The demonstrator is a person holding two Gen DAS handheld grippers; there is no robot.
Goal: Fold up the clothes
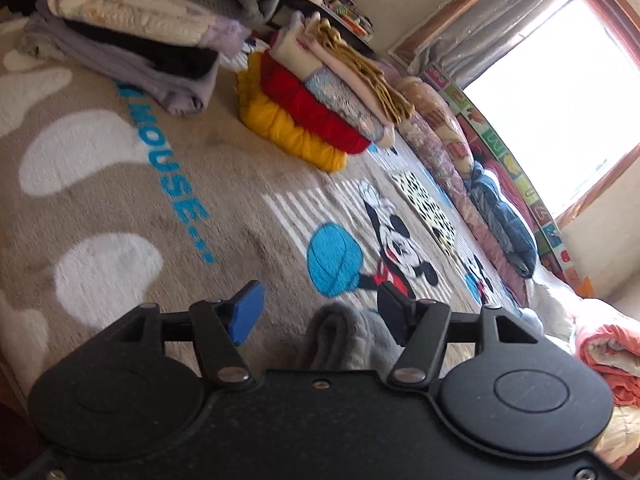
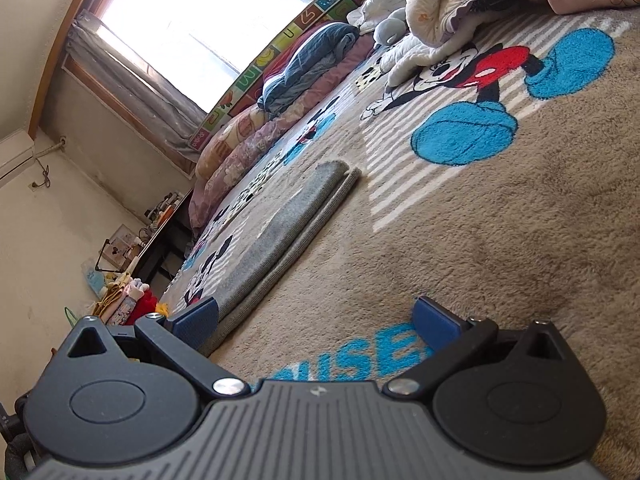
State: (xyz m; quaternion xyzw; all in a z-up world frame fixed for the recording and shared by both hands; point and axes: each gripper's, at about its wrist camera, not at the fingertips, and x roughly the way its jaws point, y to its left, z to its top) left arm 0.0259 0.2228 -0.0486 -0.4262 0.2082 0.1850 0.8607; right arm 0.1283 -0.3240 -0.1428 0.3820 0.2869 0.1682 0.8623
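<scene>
Grey cloth (image 2: 280, 236) lies folded in a long flat strip on the Mickey Mouse rug (image 2: 500, 240), just beside your right gripper (image 2: 326, 318). Both your grippers, left gripper (image 1: 320, 312) too, have jaws wide apart, holding nothing. It may need one more fold, or be done. Its near end is hidden behind your tool.

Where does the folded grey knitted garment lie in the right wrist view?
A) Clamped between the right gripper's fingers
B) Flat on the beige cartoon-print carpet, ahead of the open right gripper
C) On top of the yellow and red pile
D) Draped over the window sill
B: the folded grey knitted garment rests flat on the beige cartoon-print carpet, ahead of the right gripper, whose fingers stand apart and hold nothing.
</scene>
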